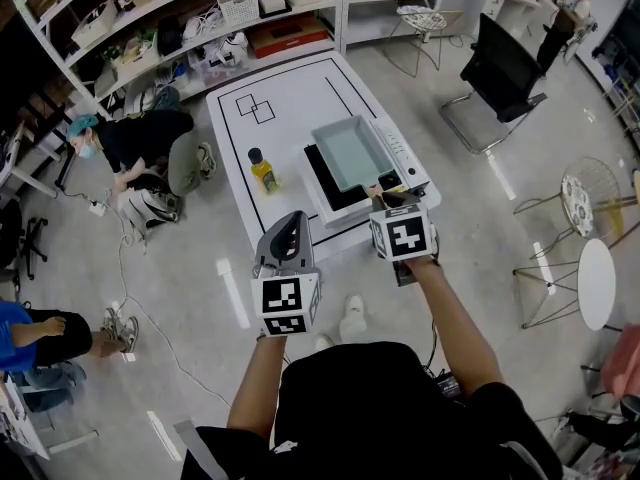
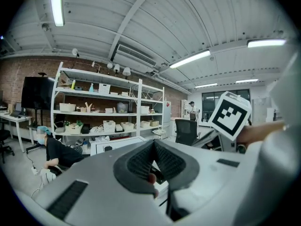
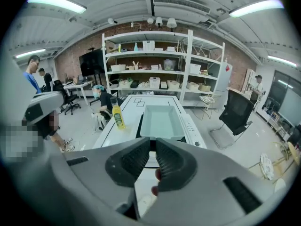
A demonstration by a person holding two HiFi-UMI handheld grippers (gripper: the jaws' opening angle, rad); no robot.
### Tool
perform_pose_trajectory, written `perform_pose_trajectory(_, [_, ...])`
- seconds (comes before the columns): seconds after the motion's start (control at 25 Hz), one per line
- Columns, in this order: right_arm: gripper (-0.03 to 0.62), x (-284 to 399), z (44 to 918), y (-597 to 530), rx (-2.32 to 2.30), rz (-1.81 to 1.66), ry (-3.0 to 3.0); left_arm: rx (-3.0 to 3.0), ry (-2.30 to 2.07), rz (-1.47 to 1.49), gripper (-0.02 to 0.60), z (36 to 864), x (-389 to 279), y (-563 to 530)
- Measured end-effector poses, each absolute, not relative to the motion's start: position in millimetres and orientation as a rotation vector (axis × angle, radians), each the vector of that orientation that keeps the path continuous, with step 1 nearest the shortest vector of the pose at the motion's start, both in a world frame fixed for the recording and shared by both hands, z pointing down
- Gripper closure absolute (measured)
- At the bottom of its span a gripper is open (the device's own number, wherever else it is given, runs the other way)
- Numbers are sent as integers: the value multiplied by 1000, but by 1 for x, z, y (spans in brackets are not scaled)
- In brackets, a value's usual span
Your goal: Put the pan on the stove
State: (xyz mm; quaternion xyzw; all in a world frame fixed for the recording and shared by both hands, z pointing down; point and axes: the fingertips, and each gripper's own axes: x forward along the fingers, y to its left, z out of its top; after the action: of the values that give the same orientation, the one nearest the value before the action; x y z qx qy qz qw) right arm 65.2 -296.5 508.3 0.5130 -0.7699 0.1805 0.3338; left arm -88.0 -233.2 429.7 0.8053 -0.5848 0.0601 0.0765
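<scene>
Two grippers, two states. Your left gripper (image 2: 153,145) has its jaws pressed together on nothing. It is tipped up toward the shelves (image 2: 103,108) and held short of the table (image 1: 290,103). Your right gripper (image 3: 151,145) is nearer to the work, with its jaws almost together, a slim gap between them and nothing in it. Straight ahead, just beyond its tips but apart from them, lies the pan (image 3: 161,121), its long side running away from you. It looks to be resting on the stove (image 1: 325,183) at the table's near right edge. Farther left stands a bottle (image 1: 263,171), well apart from the pan.
</scene>
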Motion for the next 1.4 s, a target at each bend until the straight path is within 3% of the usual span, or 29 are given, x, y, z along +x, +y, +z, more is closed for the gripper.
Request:
perform_pose_trajectory(0.36, [591, 60, 453, -247, 1509, 448, -2149, 2483, -1750, 167, 572, 406, -88, -181])
perform_pose_trajectory(1.4, [591, 46, 376, -133, 1667, 186, -2387, 2566, -1746, 120, 572, 378, -89, -86])
